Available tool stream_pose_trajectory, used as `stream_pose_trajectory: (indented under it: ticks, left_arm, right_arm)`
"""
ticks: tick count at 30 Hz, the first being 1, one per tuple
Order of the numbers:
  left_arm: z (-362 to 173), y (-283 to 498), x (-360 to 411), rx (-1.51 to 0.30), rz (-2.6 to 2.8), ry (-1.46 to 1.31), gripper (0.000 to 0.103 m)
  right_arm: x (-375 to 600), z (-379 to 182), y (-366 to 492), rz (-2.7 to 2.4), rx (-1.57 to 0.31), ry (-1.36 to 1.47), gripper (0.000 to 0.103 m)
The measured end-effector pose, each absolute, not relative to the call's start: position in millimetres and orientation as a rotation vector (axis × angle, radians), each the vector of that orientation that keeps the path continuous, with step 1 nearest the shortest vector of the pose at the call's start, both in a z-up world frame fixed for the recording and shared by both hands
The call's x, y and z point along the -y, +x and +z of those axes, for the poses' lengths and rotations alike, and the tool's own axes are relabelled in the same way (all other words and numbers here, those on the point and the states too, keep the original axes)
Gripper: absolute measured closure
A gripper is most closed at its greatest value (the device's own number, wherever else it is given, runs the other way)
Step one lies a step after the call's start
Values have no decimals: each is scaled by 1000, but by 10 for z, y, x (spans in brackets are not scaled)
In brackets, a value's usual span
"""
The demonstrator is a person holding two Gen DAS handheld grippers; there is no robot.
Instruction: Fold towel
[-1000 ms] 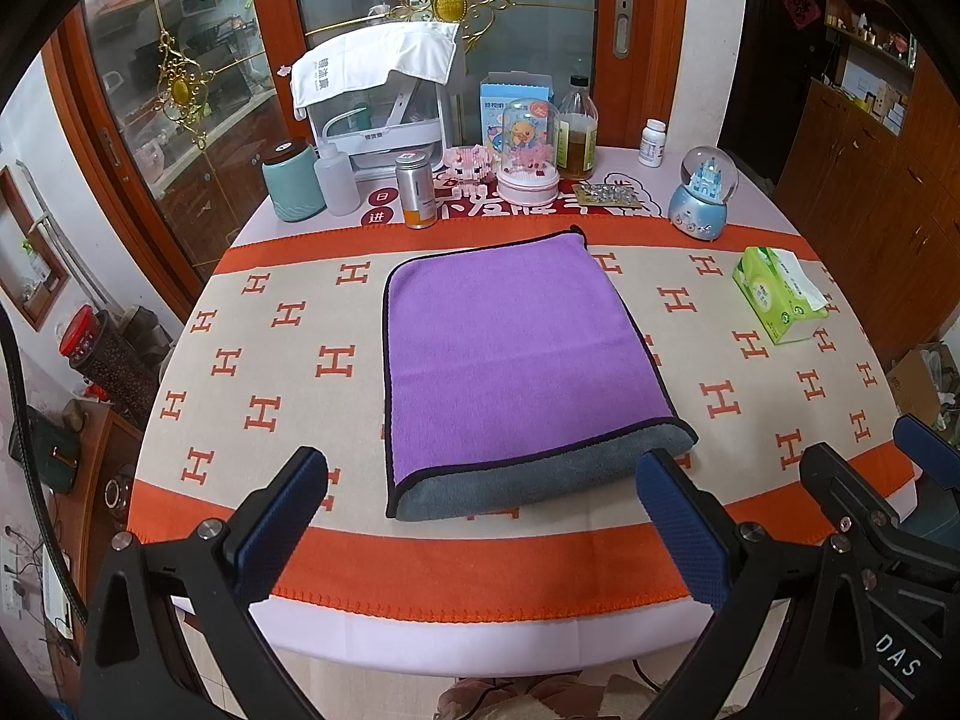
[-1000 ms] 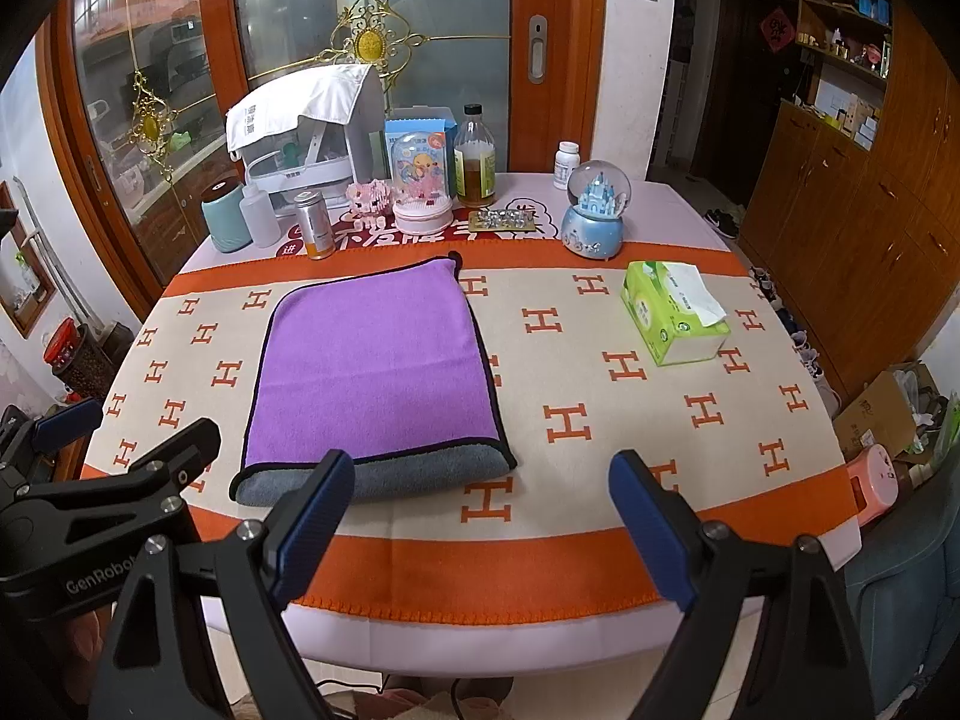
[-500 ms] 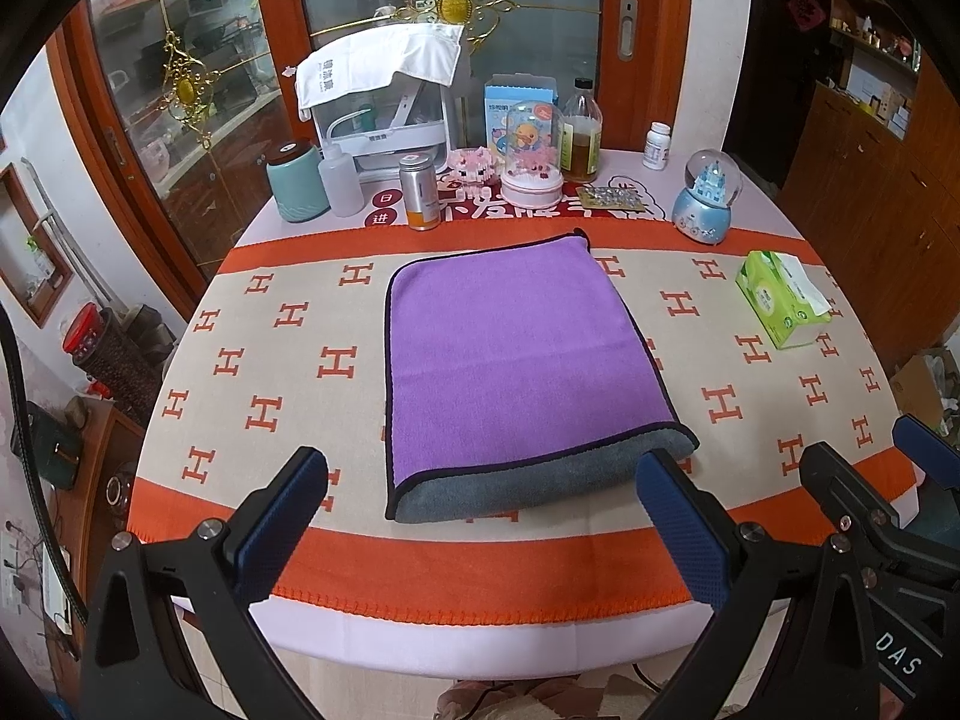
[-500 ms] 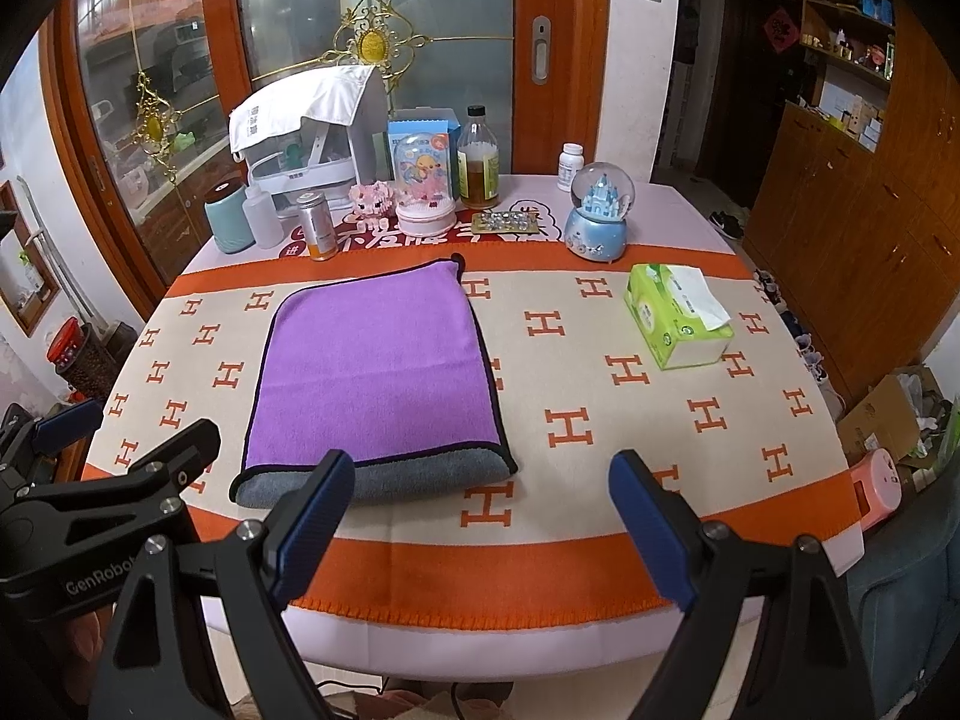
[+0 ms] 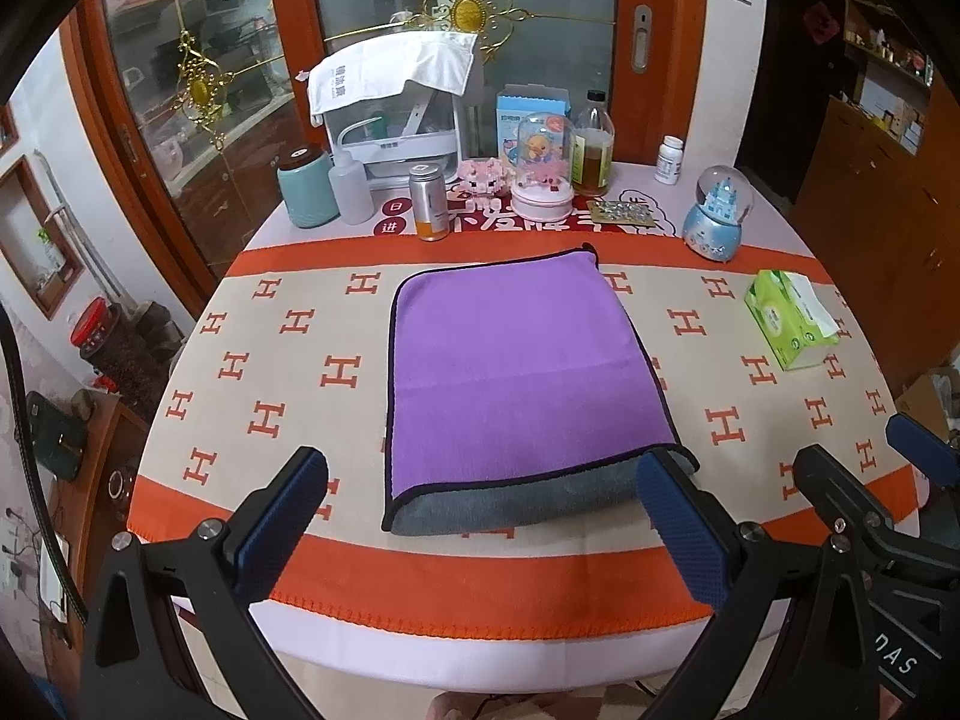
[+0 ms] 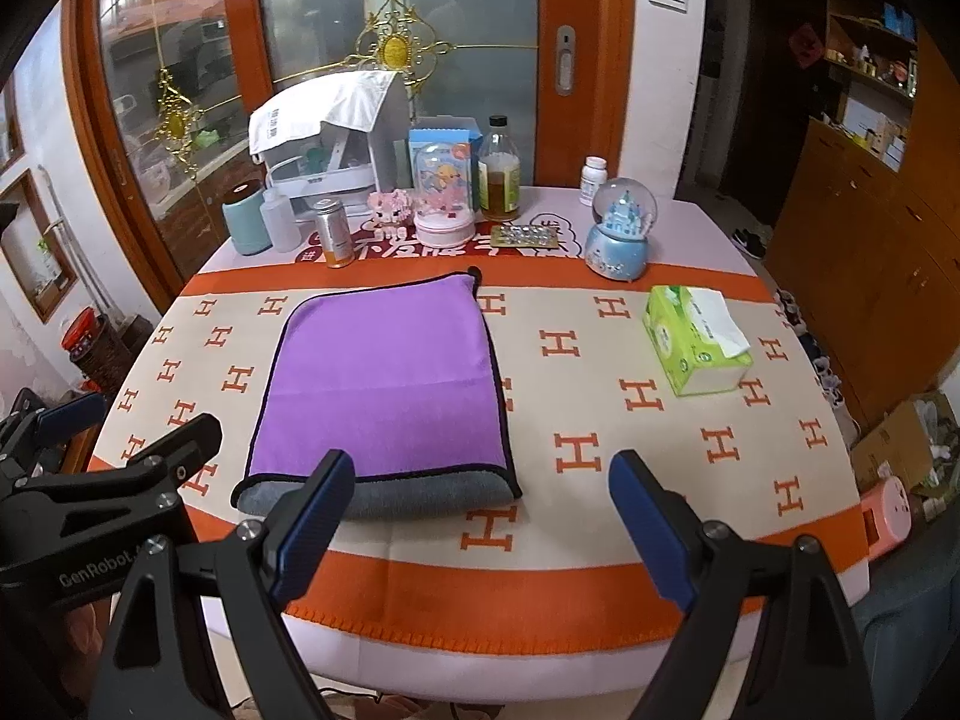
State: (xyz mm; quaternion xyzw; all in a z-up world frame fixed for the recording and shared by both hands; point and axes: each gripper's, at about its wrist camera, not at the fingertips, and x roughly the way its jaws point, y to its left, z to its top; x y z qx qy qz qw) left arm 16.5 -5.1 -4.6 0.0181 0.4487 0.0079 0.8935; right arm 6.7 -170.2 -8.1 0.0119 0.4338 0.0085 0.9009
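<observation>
Folded towel (image 5: pixel 510 372) flat on the table (image 5: pixel 750 420), both grippers spread wide and holding nothing

The towel lies purple side up with a grey layer showing along its near edge, black trim around it, roughly mid-table and left of centre in the right wrist view. The left gripper (image 5: pixel 480 516) hovers at the near table edge, its fingers either side of the towel's near edge without touching it. The right gripper (image 6: pixel 480 510) hangs beside it, its left finger (image 6: pixel 312 516) in front of the grey edge, the right one over bare cloth. A tissue box (image 6: pixel 696 339) sits well apart to the right; a snow globe (image 6: pixel 621 228), bottles and a can (image 6: pixel 335 231) line the far side
</observation>
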Motion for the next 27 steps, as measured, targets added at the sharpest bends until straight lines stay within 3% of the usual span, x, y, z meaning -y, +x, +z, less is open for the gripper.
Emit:
stream_pose_trajectory:
  ticks: [18,27]
  left_arm:
    - [-349,173,-194,-973,146,20,1]
    - [-767,543,-525,-1044,168,8,1]
  right_arm:
    - [1746,-527,354,111,-946,3,16]
    - [1741,-867,650,54,-1019,3,16]
